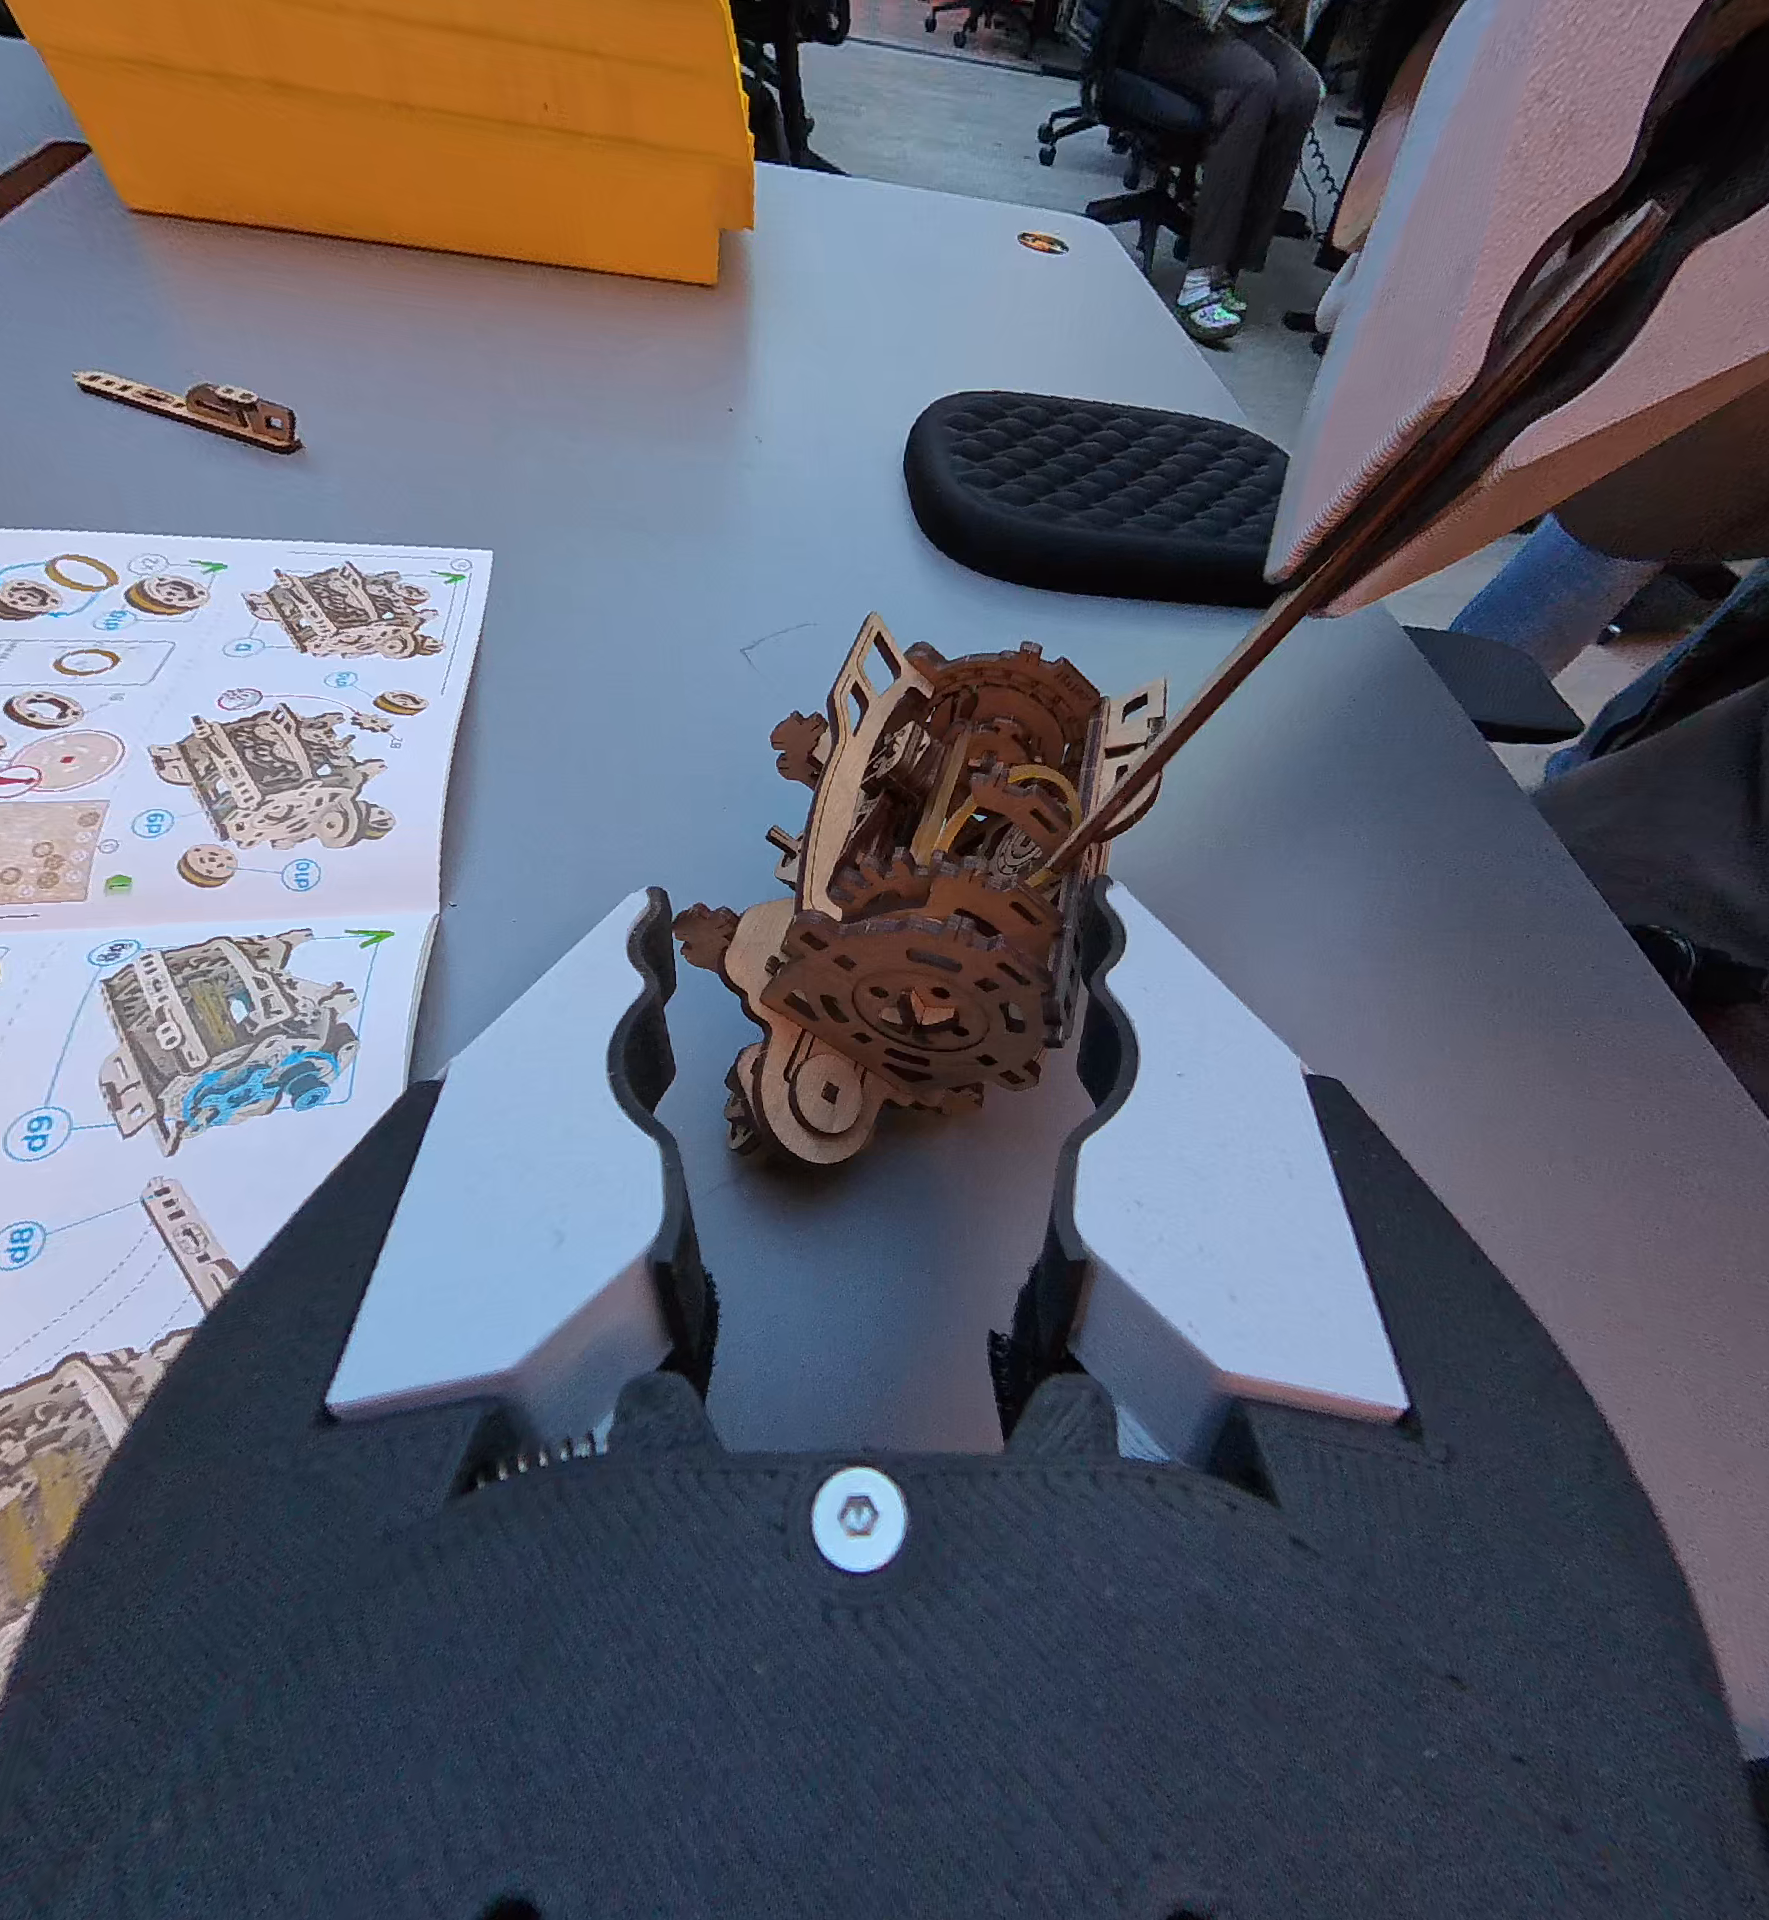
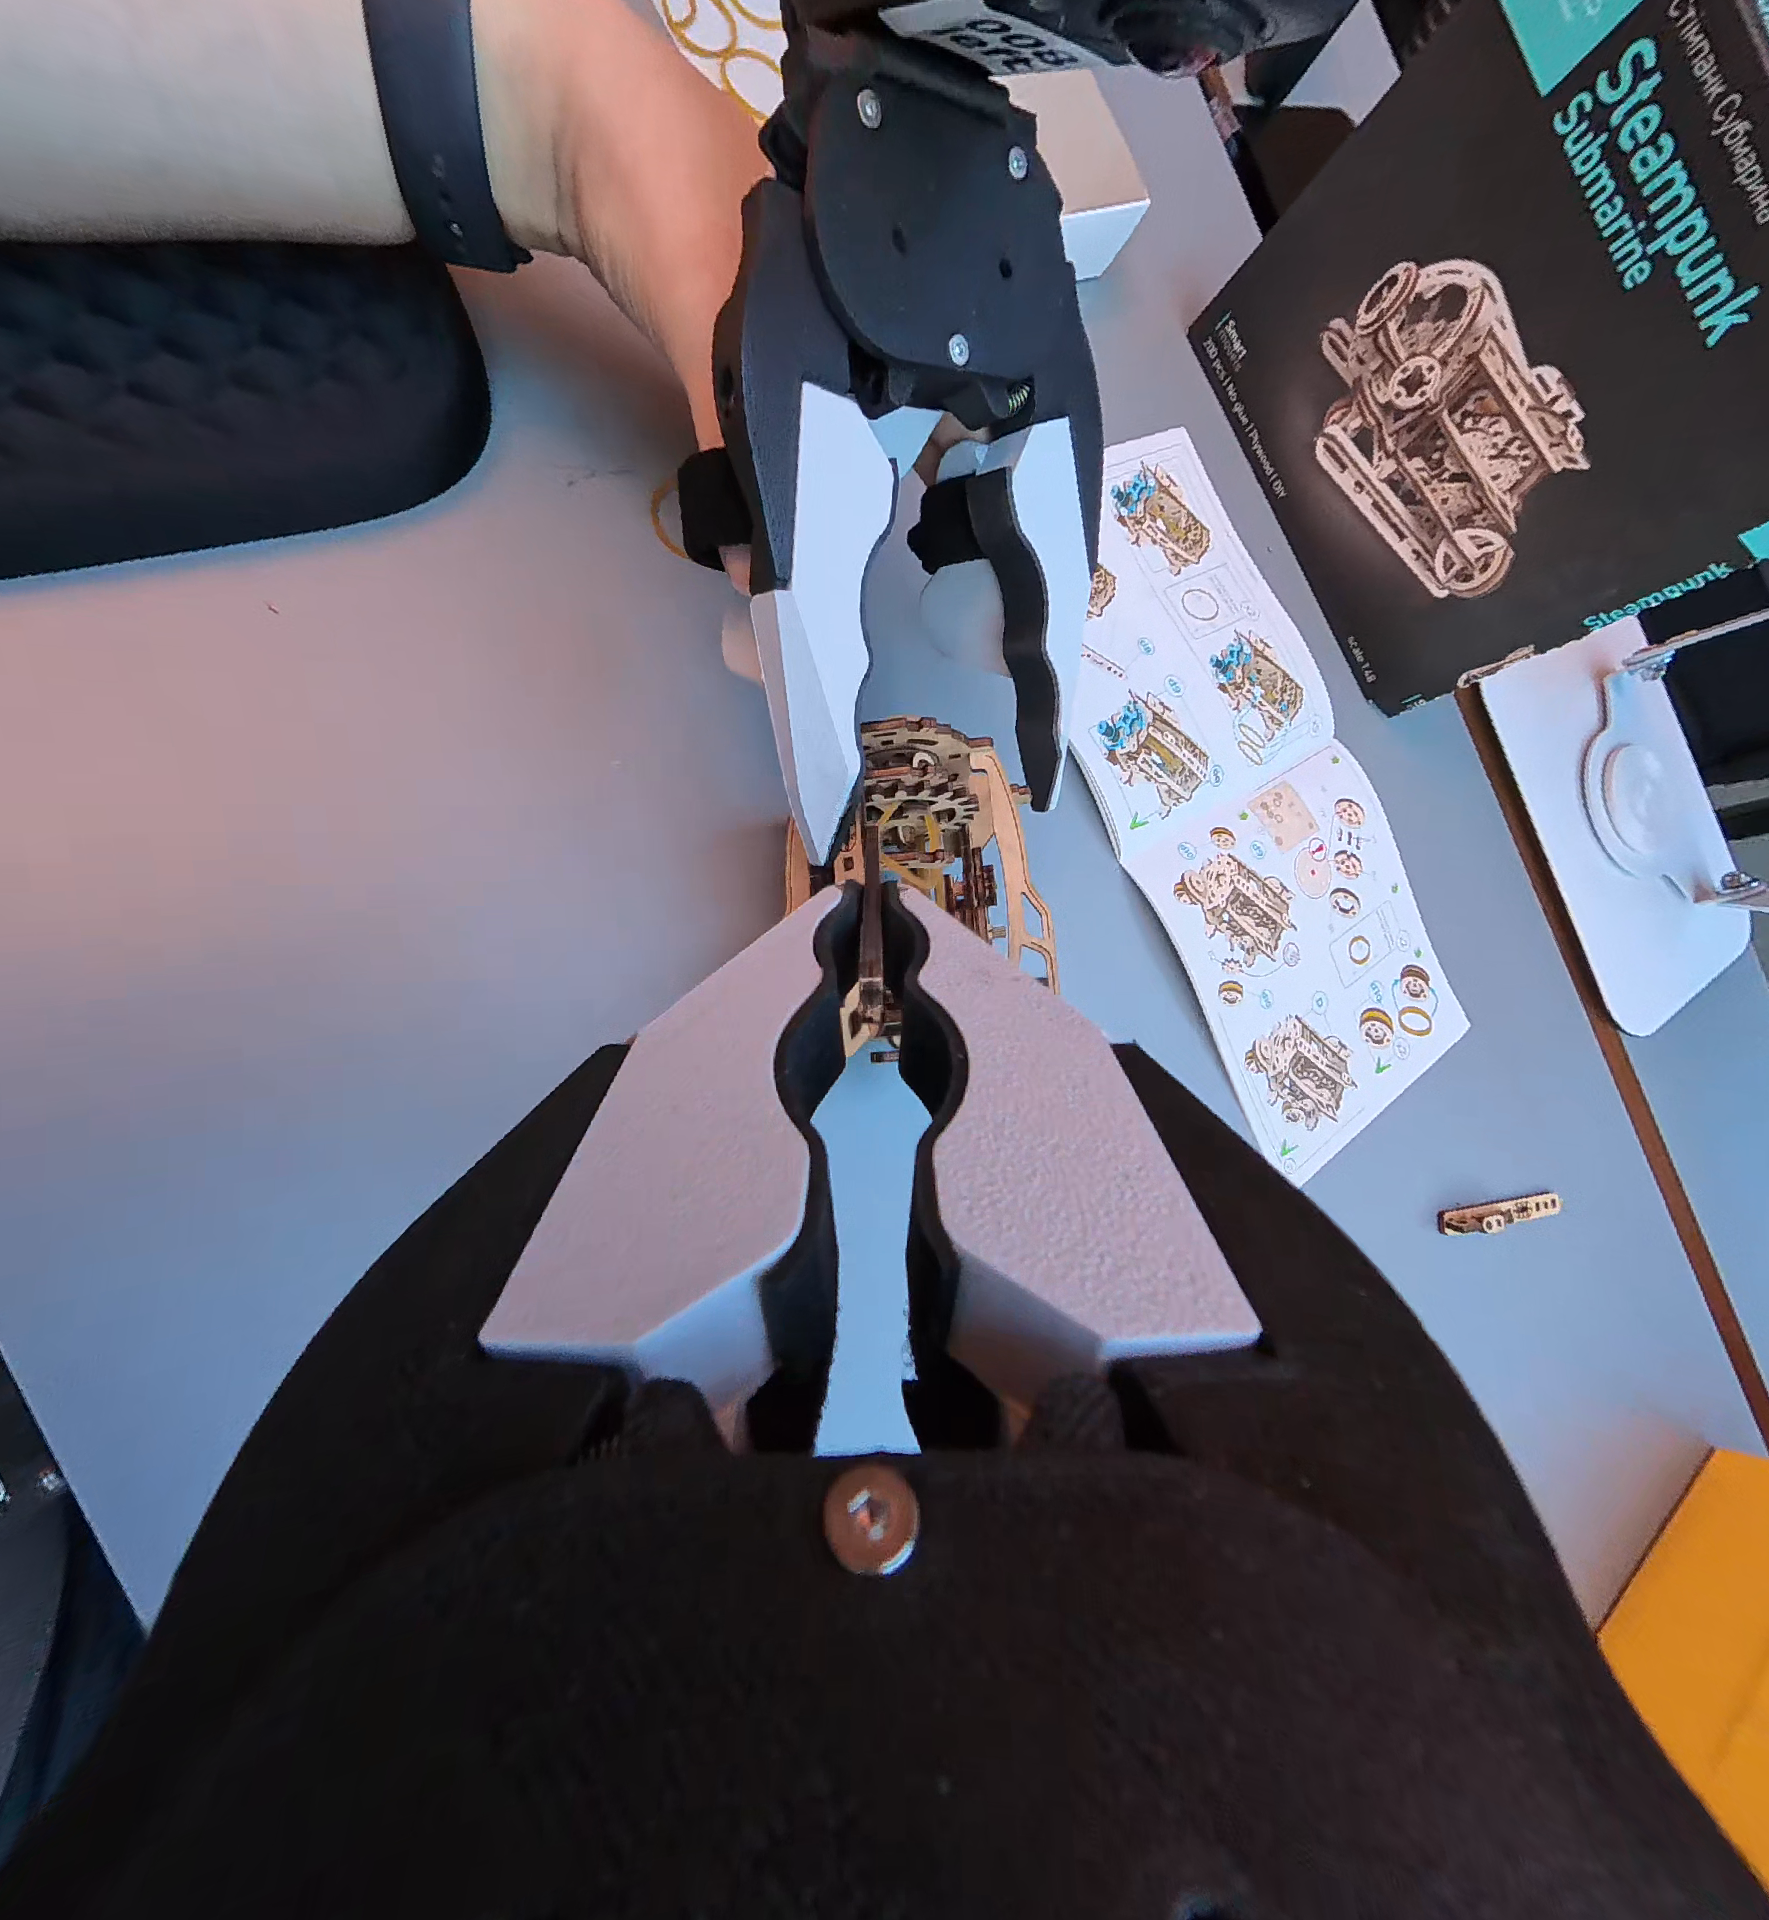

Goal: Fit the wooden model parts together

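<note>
The model (image 1: 921,883) sits tilted on the tabletop (image 1: 599,436) between the left gripper's (image 1: 890,925) wide fingers; the right gripper (image 2: 867,935), fingers clamped on a thin stick (image 1: 1264,665), should probably ease its tip in slowly; steadying the model would help.

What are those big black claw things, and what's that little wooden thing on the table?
A person holds two pinching tools, one in each hand. Each has a camera, so each picture looks along one tool. In the left picture, the left tool is open around a wooden model on the grey table. In the right picture, the right tool pinches a thin wooden stick poking into the model. Also on the table: an instruction sheet, a small wooden piece, a black pad, and the model's box.
</note>
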### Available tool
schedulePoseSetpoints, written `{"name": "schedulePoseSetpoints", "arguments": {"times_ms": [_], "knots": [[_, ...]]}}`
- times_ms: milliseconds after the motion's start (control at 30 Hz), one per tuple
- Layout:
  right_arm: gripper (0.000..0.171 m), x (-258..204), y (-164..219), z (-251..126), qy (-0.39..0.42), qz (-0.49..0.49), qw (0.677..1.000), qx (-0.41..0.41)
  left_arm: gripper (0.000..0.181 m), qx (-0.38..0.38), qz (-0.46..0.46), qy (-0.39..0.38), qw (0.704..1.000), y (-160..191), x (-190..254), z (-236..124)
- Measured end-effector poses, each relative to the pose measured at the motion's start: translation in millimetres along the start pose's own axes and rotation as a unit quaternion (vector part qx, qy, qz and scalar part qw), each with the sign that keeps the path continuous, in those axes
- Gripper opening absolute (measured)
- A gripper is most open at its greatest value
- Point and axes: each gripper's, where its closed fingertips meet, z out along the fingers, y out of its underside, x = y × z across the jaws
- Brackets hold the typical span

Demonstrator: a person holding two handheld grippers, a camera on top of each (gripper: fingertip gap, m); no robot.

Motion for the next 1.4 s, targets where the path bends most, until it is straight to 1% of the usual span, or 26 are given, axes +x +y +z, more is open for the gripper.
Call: {"name": "schedulePoseSetpoints", "arguments": {"times_ms": [33,400,967,1133,1267,1400], "knots": [[0.000,0,0,0,0.000,-0.002,1.000,-0.003,0.078,-0.001,0.002,-0.001,1.000,0,0,0],[0.000,-4,-2,-4,-0.004,-0.010,1.000,-0.012,0.078,-0.001,-0.002,-0.001,1.000,0,-1,-2],[0.000,11,-4,1,0.008,-0.015,1.000,-0.018,0.078,-0.002,0.003,-0.003,1.000,0,0,-2],[0.000,13,-1,6,-0.022,0.009,1.000,-0.016,0.078,-0.002,0.001,-0.002,1.000,1,0,-2],[0.000,16,0,7,-0.061,0.042,0.997,-0.006,0.078,-0.002,0.002,-0.002,1.000,1,0,-2],[0.000,24,1,7,-0.070,0.059,0.996,0.003,0.078,-0.001,0.002,-0.001,1.000,1,0,-2]]}}
